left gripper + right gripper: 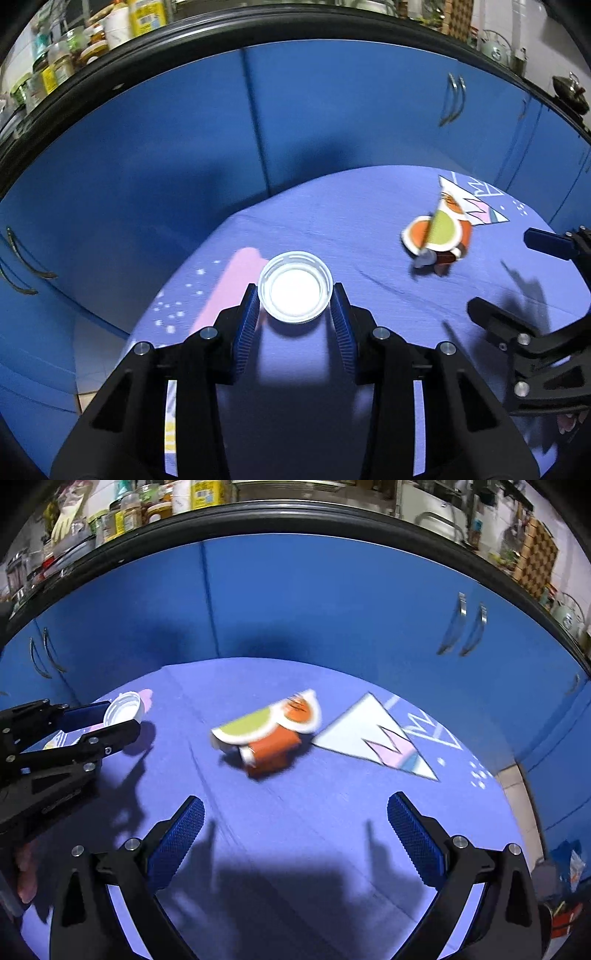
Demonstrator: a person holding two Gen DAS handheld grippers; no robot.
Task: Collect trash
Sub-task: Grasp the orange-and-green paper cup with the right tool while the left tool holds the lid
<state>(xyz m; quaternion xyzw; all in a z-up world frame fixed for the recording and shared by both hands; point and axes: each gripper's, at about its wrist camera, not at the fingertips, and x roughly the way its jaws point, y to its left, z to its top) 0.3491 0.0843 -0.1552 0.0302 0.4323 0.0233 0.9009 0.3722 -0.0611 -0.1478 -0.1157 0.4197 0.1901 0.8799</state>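
A round white plastic lid point(295, 291) sits between the blue pads of my left gripper point(295, 308), which is shut on it. The right wrist view shows the lid point(123, 709) raised off the purple tablecloth point(332, 805) in the left gripper point(107, 722), with its shadow beneath. A crumpled orange, green and white paper carton point(269, 734) lies on the cloth ahead of my right gripper point(297, 819), which stands wide open with nothing between its fingers. From the left wrist, the carton point(439, 236) lies to the right, near the right gripper point(517, 280).
Blue cabinet doors point(332, 110) with metal handles close off the far side of the table. Several jars and bottles point(140, 509) crowd the black-edged counter above them. A white triangle print point(373, 734) marks the cloth. Some clutter point(565, 893) lies on the floor at the right.
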